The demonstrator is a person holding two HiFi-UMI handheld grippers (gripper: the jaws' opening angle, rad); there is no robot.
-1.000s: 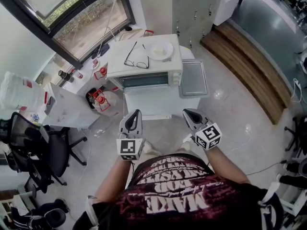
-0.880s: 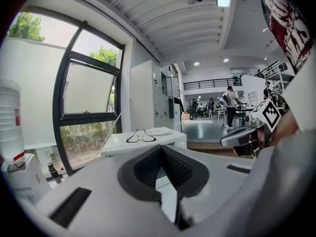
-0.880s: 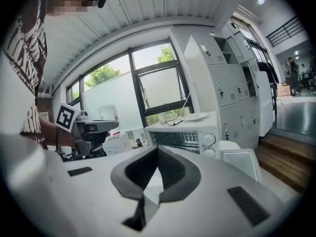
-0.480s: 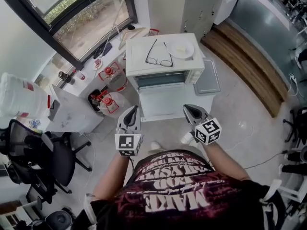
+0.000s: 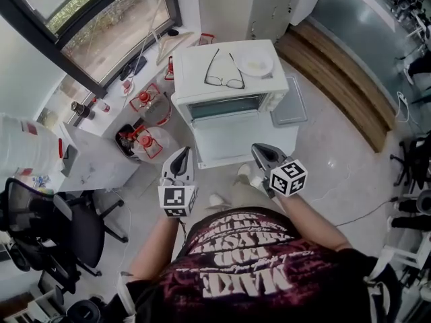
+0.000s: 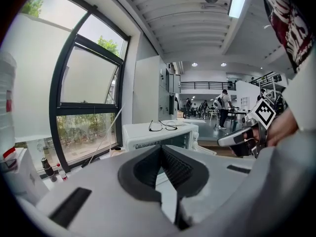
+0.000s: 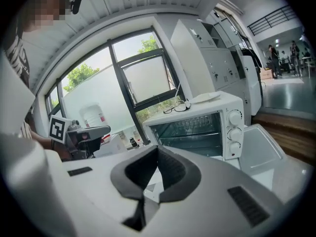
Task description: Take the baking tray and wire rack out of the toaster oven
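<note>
The white toaster oven (image 5: 229, 79) stands on a white stand (image 5: 246, 140) ahead of me, with glasses (image 5: 224, 69) and a plate (image 5: 256, 64) on top. A wire rack (image 7: 190, 125) shows inside its dark front; I cannot make out a baking tray inside. My left gripper (image 5: 180, 160) and right gripper (image 5: 261, 152) hang side by side in the air short of the stand, both shut and empty. In the left gripper view its jaws (image 6: 161, 149) point at the oven (image 6: 158, 135). The right gripper (image 7: 157, 149) points the same way.
A flat grey tray (image 5: 291, 110) lies beside the oven on its right. Red-capped bottles (image 5: 143, 140) stand on the floor at the left by a low white shelf (image 5: 101, 163). An office chair (image 5: 47, 227) is at my left. A wooden step (image 5: 337, 79) runs along the right.
I have come closer to the oven, which now sits lower and larger in the head view. Both grippers came along with me and stay shut and empty.
</note>
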